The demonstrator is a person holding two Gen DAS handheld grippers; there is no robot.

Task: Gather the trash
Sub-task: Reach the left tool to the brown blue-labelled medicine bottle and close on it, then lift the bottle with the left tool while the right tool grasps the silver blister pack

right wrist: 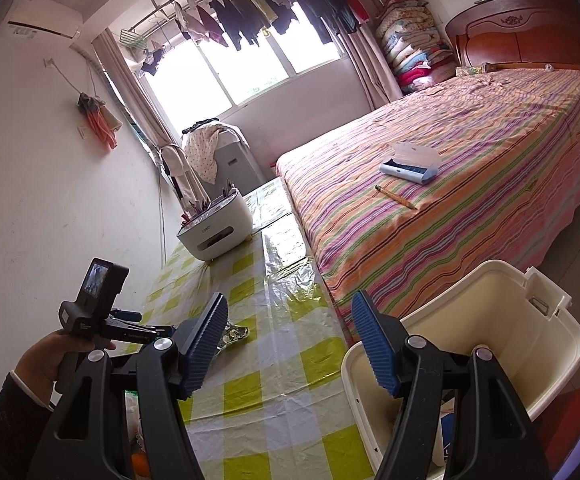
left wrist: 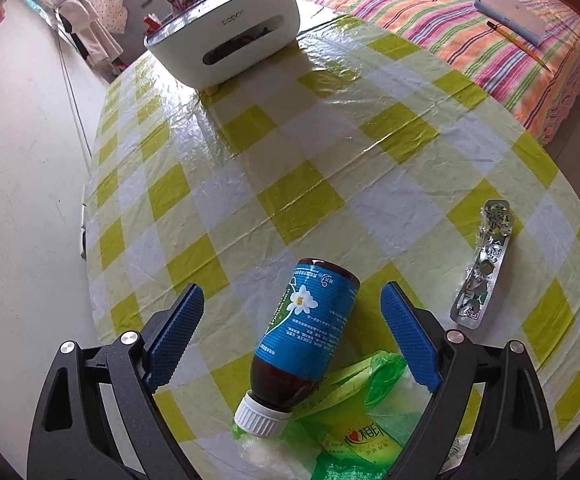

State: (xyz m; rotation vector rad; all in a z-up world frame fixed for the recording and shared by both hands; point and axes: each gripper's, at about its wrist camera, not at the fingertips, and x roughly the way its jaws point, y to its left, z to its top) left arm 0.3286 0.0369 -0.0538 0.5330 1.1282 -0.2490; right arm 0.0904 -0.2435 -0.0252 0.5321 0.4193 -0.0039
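We see left claw (left wrist: 292, 332) jaws apart, straddling bottle (left wrist: 304, 332) lying low centre of left view, unclamped; long axis runs along fingers, cap nearest camera. Right claw (right wrist: 287, 344) apart, empty, beside bin (right wrist: 522, 344).

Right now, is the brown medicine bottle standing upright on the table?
No, the brown bottle lies on its side between the open left gripper pads, its white cap resting on a green packet.
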